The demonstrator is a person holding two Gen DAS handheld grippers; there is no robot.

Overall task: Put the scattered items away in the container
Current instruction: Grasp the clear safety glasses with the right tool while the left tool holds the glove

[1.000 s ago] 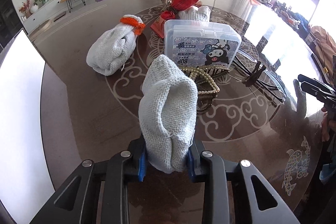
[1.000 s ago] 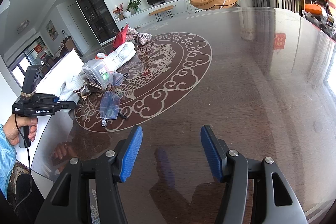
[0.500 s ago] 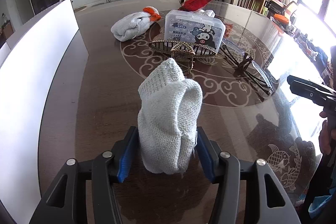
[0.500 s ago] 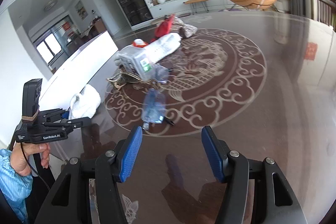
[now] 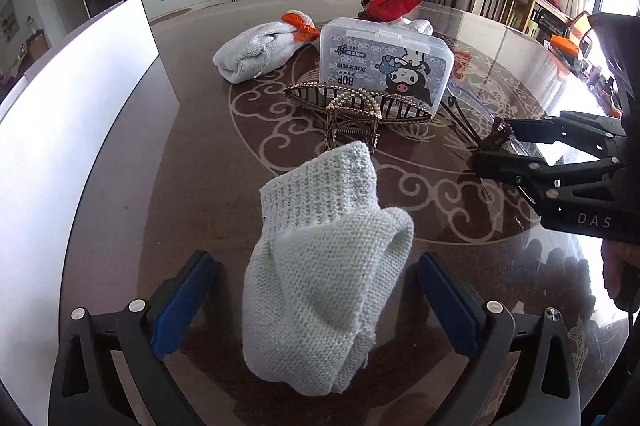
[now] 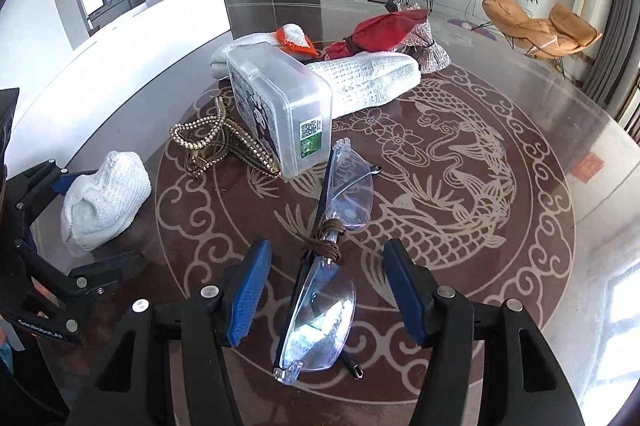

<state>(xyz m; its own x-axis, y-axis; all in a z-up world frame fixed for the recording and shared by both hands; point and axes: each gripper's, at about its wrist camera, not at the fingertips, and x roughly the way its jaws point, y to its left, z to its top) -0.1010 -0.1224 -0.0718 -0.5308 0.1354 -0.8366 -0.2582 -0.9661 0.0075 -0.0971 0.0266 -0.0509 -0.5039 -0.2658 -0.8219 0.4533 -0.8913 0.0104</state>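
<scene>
Two handheld black grippers
The left gripper (image 5: 316, 302) and right gripper (image 6: 326, 288) share blue pads and silver screws.

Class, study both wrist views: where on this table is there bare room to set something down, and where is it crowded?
Bare: the table right of the glasses, over the fish pattern, and the strip between the white panel and the knitted glove. Crowded: around the plastic box, where the hair claw, rolled gloves and red pouch cluster.
</scene>
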